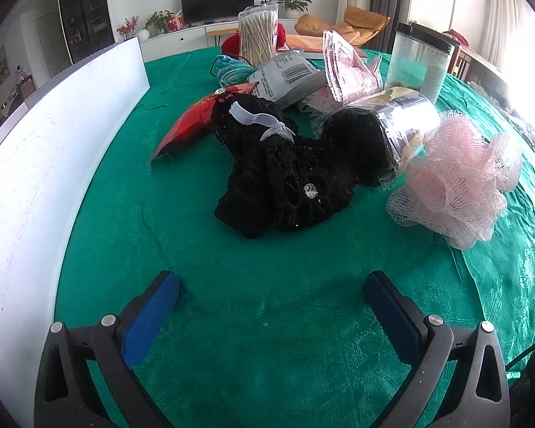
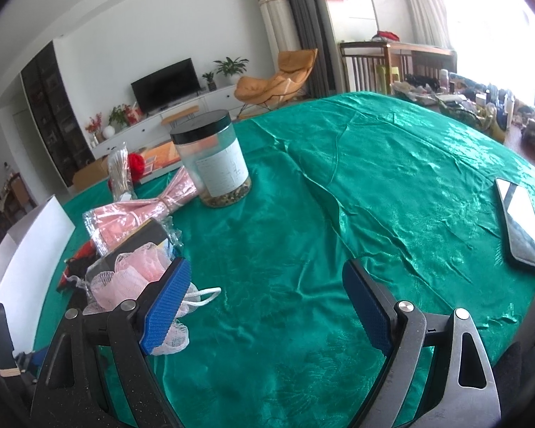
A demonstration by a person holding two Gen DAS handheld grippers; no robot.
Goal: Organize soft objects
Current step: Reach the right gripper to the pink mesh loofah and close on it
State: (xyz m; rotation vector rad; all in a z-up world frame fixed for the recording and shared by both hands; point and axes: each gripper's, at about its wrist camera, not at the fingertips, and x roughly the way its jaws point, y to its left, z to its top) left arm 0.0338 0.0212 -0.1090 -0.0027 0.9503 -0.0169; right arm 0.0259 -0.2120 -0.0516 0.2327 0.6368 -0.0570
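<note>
Soft objects: black lace garment (image 1: pixel 267 174) lying at centre of the left wrist frame on the green tablecloth (image 1: pixel 267 321), pink mesh pouf (image 1: pixel 460 185) at right, white bin (image 1: pixel 53 164) standing along the left edge. Left gripper (image 1: pixel 271 303) is hovering spread wide, holding nothing; right gripper (image 2: pixel 267 303) likewise gaping and empty. Step, by judgement: nothing grasped yet, selection pending; next move calls for advancing over the garment and closing. Right wrist view alone is showing a phone (image 2: pixel 520 228) at right and the pouf's cord loop (image 2: pixel 203 294); garment largely hidden there.
</note>
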